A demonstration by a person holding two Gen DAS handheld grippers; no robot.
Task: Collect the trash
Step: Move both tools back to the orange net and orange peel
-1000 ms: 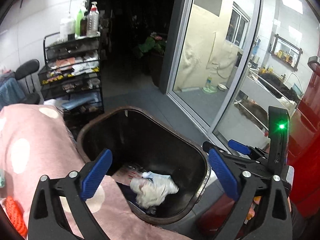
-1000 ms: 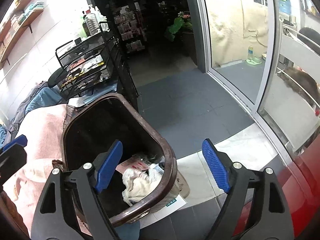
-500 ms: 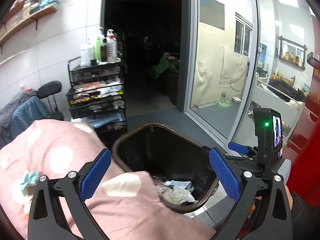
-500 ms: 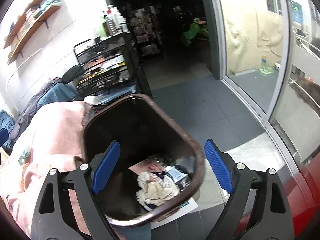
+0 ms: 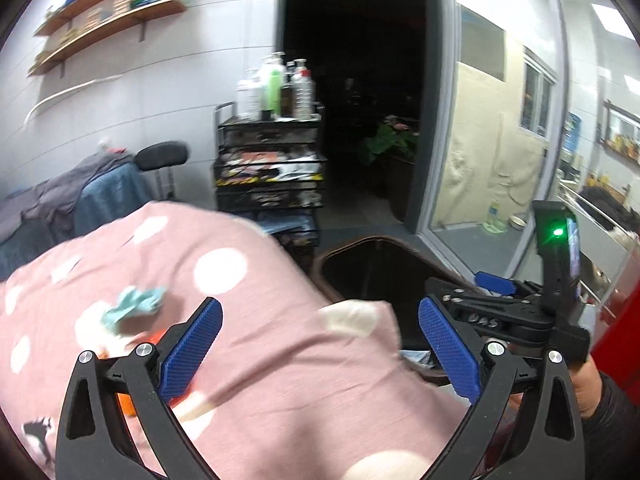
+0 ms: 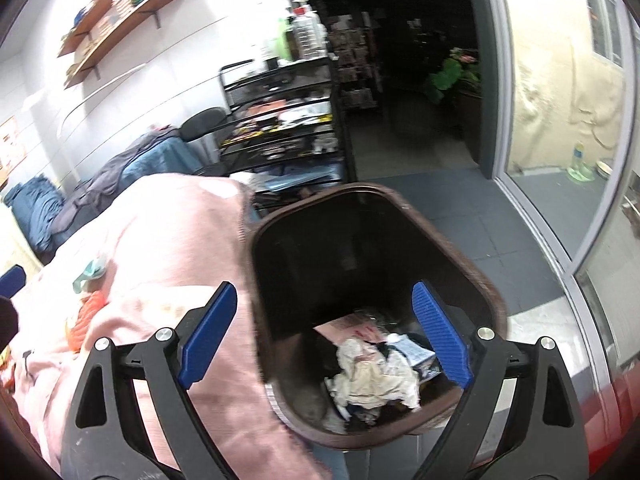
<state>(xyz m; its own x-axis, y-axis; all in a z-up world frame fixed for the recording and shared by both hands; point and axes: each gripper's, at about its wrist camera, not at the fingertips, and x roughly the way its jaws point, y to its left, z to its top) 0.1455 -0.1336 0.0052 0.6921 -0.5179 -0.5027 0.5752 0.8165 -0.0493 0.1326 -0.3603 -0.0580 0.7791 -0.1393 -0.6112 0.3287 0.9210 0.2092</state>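
Left wrist view: the left gripper [image 5: 318, 344] stands wide apart with nothing between its blue pads, hanging over a pink blanket with white dots [image 5: 248, 360]. On the blanket's left part lie a crumpled pale-teal scrap [image 5: 134, 306] and something orange [image 5: 126, 400], half hidden behind the near finger; these look like the trash not yet collected. Past the blanket's right edge sits the dark brown bin [image 5: 372, 264], only its far rim and inner wall showing. The right gripper [image 5: 496, 308] reaches in from the right, over the bin.

Right wrist view: the right gripper [image 6: 324, 338] has its jaws opening, empty, straddling the near left rim of the bin [image 6: 476, 280]. At the bin's bottom lie crumpled white paper [image 6: 376, 376] and a pink printed sheet [image 6: 352, 326]. The blanket [image 6: 168, 264] touches the bin's left wall, with the teal scrap [image 6: 90, 274] and the orange thing [image 6: 86, 316] near its left edge.

The risk, as I judge it: the soft blanket may bunch between the pads with the light scrap, dragging cloth along. The picture is blurred, so a hasty reach could miss or knock the bin's rim.
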